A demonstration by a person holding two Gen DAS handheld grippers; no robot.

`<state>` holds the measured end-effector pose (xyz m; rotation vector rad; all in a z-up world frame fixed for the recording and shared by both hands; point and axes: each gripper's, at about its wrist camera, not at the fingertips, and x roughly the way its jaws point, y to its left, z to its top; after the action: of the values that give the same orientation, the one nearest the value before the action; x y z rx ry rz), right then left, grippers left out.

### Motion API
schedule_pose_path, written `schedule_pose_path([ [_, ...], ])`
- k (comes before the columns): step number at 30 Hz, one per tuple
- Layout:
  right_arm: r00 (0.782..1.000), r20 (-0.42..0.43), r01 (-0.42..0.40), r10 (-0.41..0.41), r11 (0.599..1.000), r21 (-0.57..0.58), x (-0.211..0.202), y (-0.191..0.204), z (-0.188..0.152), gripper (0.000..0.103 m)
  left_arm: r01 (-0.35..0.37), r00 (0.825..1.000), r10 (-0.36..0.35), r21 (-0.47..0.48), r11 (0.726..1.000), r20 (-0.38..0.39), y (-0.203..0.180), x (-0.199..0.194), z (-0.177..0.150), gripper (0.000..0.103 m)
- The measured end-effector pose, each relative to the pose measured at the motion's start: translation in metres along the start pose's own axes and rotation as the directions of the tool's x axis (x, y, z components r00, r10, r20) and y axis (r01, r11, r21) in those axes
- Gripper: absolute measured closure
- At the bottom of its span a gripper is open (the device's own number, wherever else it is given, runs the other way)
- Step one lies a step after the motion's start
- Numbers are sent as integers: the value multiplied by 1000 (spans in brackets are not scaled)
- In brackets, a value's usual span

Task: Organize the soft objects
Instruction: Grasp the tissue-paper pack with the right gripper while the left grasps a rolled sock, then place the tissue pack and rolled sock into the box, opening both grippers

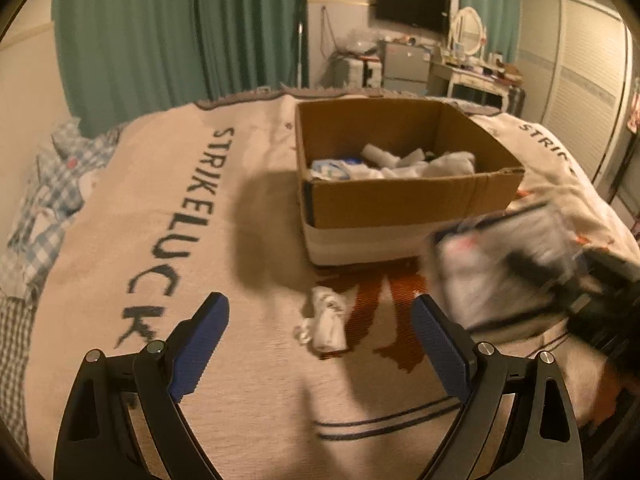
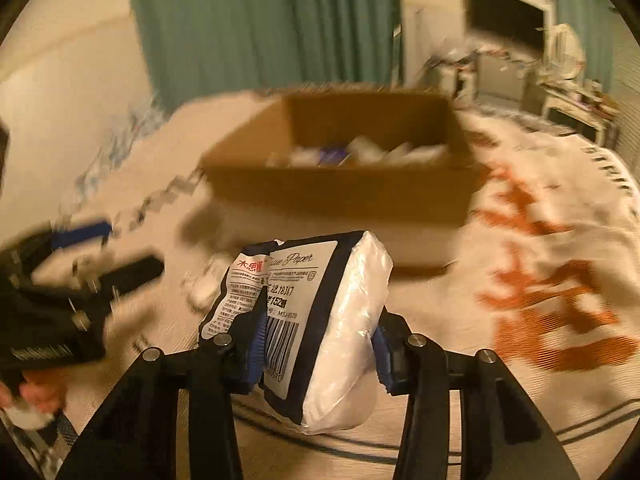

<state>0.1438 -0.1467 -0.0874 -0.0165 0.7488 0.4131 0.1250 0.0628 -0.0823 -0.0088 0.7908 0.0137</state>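
Note:
My right gripper [image 2: 318, 344] is shut on a tissue paper pack [image 2: 320, 320], white with a dark blue wrapper and a barcode, held above the bed short of the cardboard box [image 2: 340, 196]. The pack shows blurred in the left wrist view [image 1: 508, 264]. My left gripper [image 1: 320, 344] is open and empty, low over the blanket, with a crumpled white sock [image 1: 326, 320] lying between and just beyond its fingers. The box [image 1: 400, 200] holds several white soft items. The left gripper shows blurred at the left of the right wrist view [image 2: 104, 248].
The bed is covered by a cream blanket [image 1: 180, 240] with dark lettering and orange marks. Blue checked bedding [image 1: 44, 200] lies at the left edge. Green curtains, a wall TV and a cluttered dresser [image 1: 472, 68] stand beyond the bed.

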Motion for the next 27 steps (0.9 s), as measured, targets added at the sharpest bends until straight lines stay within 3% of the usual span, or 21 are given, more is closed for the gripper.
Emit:
schedule_pose_path([
  [3, 998, 38, 53, -54, 998, 25, -12, -23, 8, 59, -25, 999, 26, 24, 999, -46, -10, 23, -1, 11],
  [4, 996, 40, 74, -75, 997, 25, -12, -31, 8, 59, -30, 998, 33, 37, 999, -57, -13, 29, -3, 17],
  [10, 998, -15, 54, -53, 997, 54, 15, -44, 3, 59, -13, 989, 20, 50, 999, -148, -14, 67, -11, 40],
  [14, 998, -44, 39, -39, 999, 19, 23, -39, -2, 59, 3, 981, 1, 17, 1000, -195, -8, 87, -9, 47],
  [19, 998, -54, 20, -18, 999, 31, 28, -41, -5, 59, 39, 970, -35, 13, 999, -239, -9, 101, -10, 76],
  [27, 999, -42, 28, -28, 999, 20, 20, -37, -6, 59, 91, 978, -86, 15, 996, -192, -12, 76, -14, 77],
])
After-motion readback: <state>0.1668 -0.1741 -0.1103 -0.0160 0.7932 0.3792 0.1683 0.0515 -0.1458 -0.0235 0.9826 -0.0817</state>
